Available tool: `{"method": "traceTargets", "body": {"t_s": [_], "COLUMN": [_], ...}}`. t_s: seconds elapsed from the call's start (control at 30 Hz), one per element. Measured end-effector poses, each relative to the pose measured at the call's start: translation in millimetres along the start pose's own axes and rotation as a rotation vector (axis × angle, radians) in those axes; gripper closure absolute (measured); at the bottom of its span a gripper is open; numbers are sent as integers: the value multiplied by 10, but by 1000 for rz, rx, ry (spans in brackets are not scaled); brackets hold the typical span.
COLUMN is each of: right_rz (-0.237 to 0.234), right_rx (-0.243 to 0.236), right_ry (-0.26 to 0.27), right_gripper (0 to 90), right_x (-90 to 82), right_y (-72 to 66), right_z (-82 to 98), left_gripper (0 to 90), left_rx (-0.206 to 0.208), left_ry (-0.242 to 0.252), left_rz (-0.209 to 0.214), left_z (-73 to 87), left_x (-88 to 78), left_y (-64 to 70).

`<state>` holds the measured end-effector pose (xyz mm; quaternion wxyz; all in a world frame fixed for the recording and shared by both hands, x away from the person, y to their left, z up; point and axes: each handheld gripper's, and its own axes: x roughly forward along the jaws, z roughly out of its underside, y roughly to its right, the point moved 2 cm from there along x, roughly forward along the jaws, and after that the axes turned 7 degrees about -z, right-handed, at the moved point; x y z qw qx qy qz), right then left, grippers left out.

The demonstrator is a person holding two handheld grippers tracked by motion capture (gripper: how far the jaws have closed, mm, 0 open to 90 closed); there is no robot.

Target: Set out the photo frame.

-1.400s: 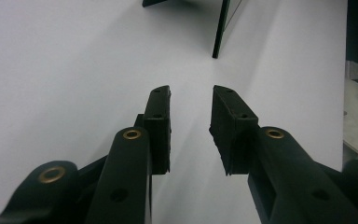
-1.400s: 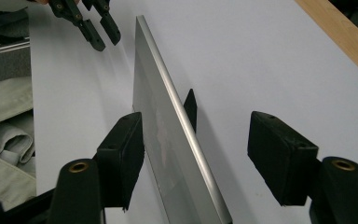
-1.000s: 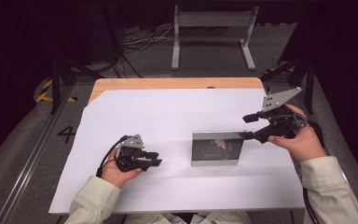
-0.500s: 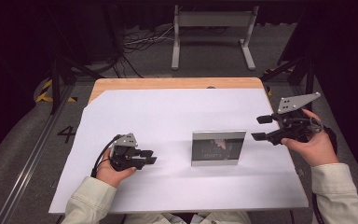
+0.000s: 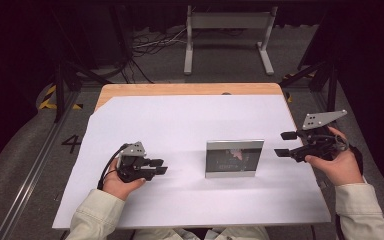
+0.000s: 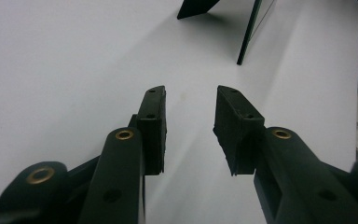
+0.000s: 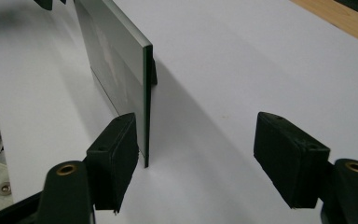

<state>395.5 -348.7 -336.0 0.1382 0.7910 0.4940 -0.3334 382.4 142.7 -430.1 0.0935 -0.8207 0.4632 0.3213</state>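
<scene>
frame point(image 5: 234, 158) stands upright near the middle of the white sheet point(image 5: 190, 125) on your desk point(image 5: 130, 90), its glass face toward you, propped on a dark back stand point(image 6: 196, 8). your right gripper point(image 5: 283, 144) hovers just beside the frame's right edge, jaws wide apart and holding nothing; in the right gripper view one pad point(image 7: 114, 158) sits close to the frame's near edge, though you cannot tell if they touch. your left gripper point(image 5: 159, 166) rests low on the sheet, well apart from the frame, jaws partly open with nothing between them, aimed toward the frame's side edge.
</scene>
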Motion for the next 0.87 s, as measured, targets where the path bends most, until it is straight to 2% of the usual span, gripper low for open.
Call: {"method": "traceTargets", "body": {"t_s": [0.47,0.87], "right_rz": [-6,3], "right_rx": [38,52], "right_ry": [19,-17], "right_gripper": [303,299], "right_x": [146,217], "right_y": [-3,-17], "right_z": [224,284], "left_gripper": [641,634], "left_rx": [-10,-7], "left_ry": [13,21], "left_rz": [-12,-16], "left_z": [2,-4], "left_x": [-15,-29], "left_y": [-9,-25]}}
